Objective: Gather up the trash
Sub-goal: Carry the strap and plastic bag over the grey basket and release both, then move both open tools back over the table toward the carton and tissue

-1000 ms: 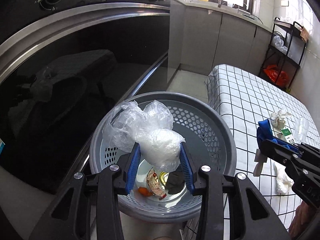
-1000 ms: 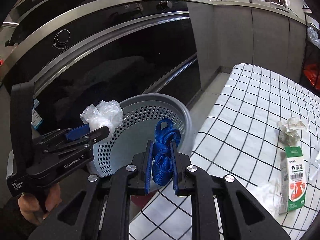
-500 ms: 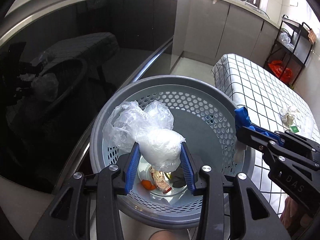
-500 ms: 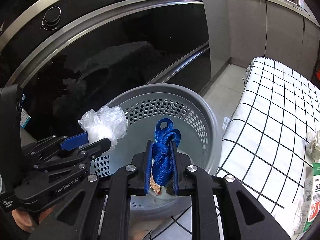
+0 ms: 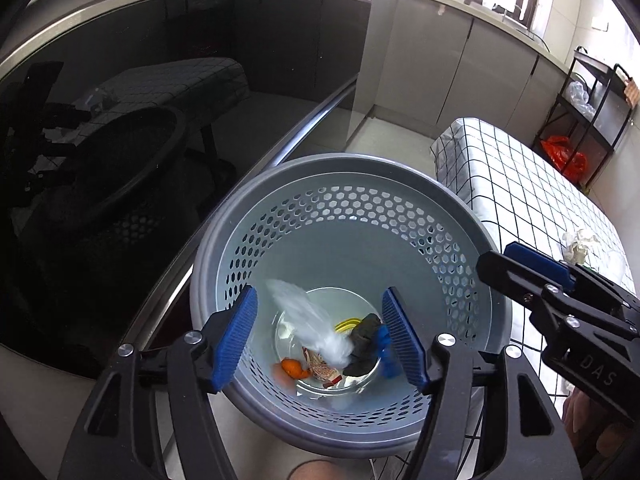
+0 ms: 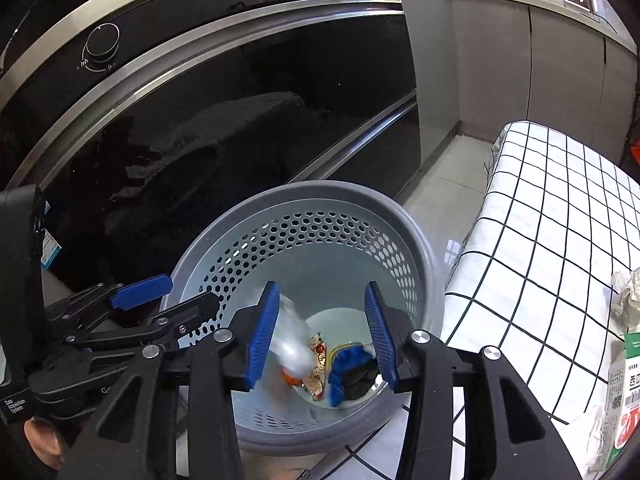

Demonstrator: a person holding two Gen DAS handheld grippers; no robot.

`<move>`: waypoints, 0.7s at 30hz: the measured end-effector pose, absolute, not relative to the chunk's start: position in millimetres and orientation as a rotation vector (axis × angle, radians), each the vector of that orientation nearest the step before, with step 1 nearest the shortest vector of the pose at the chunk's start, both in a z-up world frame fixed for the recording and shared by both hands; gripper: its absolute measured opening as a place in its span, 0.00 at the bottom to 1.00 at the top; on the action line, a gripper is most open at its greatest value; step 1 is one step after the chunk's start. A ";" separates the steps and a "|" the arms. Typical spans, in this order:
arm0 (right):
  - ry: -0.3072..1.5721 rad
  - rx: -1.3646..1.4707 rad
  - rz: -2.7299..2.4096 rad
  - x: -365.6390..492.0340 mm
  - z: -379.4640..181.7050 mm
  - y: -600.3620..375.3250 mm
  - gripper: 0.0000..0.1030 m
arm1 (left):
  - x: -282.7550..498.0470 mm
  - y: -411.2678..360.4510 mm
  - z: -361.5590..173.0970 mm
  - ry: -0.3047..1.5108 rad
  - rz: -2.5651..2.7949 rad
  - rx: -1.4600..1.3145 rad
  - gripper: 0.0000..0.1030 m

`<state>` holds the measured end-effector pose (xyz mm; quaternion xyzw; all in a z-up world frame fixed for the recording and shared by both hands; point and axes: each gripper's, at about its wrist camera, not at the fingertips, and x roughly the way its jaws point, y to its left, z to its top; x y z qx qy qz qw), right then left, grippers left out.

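— Both grippers are seen spread wide over the round grey perforated plastic basket (image 5: 452, 240). The left gripper (image 5: 320, 336) is held with its blue ribbed pads (image 5: 234, 336) well apart, and nothing is clamped between them.

— And the right gripper (image 6: 320, 330)?

— Its jaws are likewise parted, with nothing pinched. From the left wrist view it is seen at the basket's right rim, side on.

— Where is the trash found?

— A crumpled clear plastic bag (image 5: 316, 330) is caught blurred inside the basket, between the left pads but touched by neither. A bunched blue fabric strap (image 6: 346, 364) is seen low in the basket, beside a dark crumpled scrap (image 5: 362, 338). An orange peel piece (image 5: 294, 368) and a printed snack wrapper (image 6: 316, 364) are lying on the basket floor, close together.

— What is seen around the basket?

— A table covered with a white black-checked cloth (image 6: 560, 248) is set just beside it on the right. On the cloth, a crumpled white paper wad (image 5: 578, 242) and a green-and-white drink carton (image 6: 628, 384) are left near the edge. A glossy black oven front with steel trim (image 6: 224, 120) is seen behind the basket.
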<state>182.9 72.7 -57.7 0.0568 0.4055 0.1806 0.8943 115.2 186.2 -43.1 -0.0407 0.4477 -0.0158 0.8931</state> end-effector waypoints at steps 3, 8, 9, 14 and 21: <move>0.843 0.117 0.370 181.7 -57.8 70.3 0.41 | 114.9 187.2 -42.3 0.922 -0.037 -0.086 0.64; 0.852 0.120 0.364 178.6 -60.2 68.0 0.41 | 112.4 188.0 -39.7 0.909 -0.032 -0.083 0.67; 0.853 0.120 0.361 177.8 -60.6 67.2 0.41 | 111.6 188.2 -38.7 0.905 -0.029 -0.083 0.67; 0.860 0.129 0.345 170.2 -63.1 59.6 0.41 | 107.1 188.8 -35.0 0.885 -0.009 -0.079 0.67; 0.866 0.147 0.311 153.4 -65.3 40.8 0.44 | 94.2 183.3 -25.9 0.847 -0.002 -0.064 0.73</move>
